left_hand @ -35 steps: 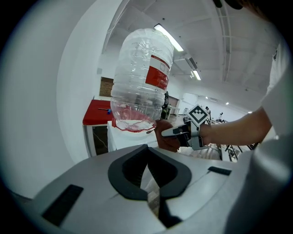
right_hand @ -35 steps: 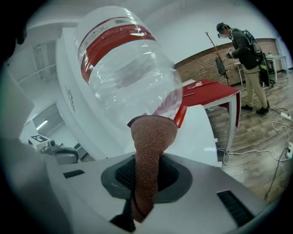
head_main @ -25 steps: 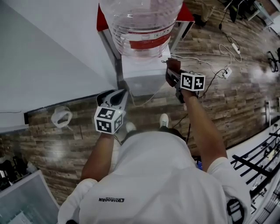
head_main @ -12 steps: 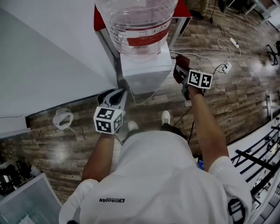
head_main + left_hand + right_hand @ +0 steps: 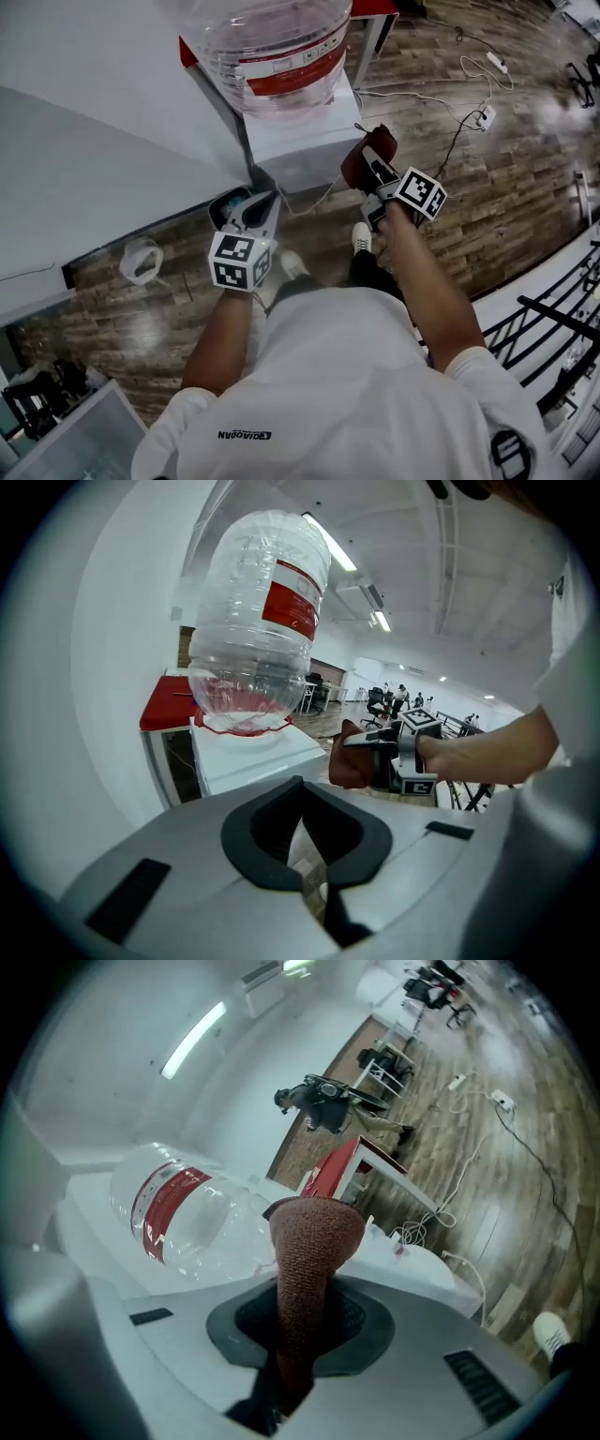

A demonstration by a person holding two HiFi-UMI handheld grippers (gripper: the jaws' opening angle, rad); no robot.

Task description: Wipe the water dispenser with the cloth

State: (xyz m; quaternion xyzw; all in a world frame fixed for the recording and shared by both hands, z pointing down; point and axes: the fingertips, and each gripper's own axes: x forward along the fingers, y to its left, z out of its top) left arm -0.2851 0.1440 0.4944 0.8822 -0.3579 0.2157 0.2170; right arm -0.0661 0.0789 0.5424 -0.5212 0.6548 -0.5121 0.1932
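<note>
Water dispenser (image 5: 302,139): a white, rigid box on the floor by the wall; likely steady under rubbing.
Bottle (image 5: 270,45): clear, smooth, probably slippery; best left unpushed.
Cloth (image 5: 307,1241): brown, soft and limp, bunched just beside the dispenser's right side.
Right tool (image 5: 291,1335): pinched the cloth low, a wad standing past the tips.
Left tool (image 5: 305,855): pressed together, empty.
Views: only the right gripper view showed the weave; only the head view the floor.
</note>
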